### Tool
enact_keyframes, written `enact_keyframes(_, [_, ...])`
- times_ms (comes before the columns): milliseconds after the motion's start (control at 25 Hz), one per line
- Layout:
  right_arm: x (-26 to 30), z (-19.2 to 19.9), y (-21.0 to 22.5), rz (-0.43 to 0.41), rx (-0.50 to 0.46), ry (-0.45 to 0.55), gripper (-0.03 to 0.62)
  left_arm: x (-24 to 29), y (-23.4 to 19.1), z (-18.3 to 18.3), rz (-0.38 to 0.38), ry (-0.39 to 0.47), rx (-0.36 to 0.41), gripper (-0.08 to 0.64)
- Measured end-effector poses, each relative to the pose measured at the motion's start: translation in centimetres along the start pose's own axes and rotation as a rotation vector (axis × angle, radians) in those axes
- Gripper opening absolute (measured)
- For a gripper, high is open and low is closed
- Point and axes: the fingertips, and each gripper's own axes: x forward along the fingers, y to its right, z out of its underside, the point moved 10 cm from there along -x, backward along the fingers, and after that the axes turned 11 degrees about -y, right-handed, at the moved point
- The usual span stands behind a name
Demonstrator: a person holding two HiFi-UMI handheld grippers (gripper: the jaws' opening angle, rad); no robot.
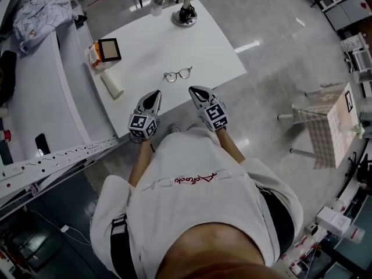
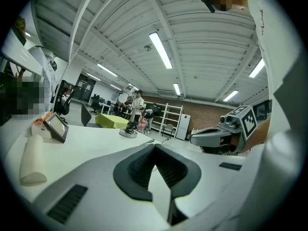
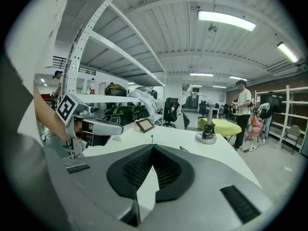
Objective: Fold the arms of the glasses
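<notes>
Glasses (image 1: 178,74) lay untouched on white table (image 1: 221,45); left gripper (image 1: 154,94) and right gripper (image 1: 194,90) clenched empty, short of them; folding apparently not begun

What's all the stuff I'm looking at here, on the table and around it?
white rectangular table: one, white, in front of the person
thin dark-rimmed glasses: one, dark, mid-table, just beyond both grippers
white cylindrical roll: one, white, near the table's left edge
small dark-framed panel: one, black frame, brownish face, left edge, on something orange
round metal stand: one, silver base, black top, far end of the table
crumpled pale cloth: one, whitish, on the side bench at left
checked-pattern box: one, beige, on the floor at right
left gripper: one, grey, jaws together, empty, near table edge
right gripper: one, grey, jaws together, empty, beside it
</notes>
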Motion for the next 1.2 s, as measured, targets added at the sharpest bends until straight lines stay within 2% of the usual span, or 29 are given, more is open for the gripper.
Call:
enact_keyframes(680, [1.7,1.9,3.3,0.033,0.087,-0.020,0.031,2.6,-1.9,0.8,-0.006,-0.089,-0.020,0.026])
enact_keyframes(1200, [5.8,2.8,8.3,-0.005,0.156,-0.071,0.031,6.2,-5.0,0.9,-0.043,-0.199,-0.042,0.026])
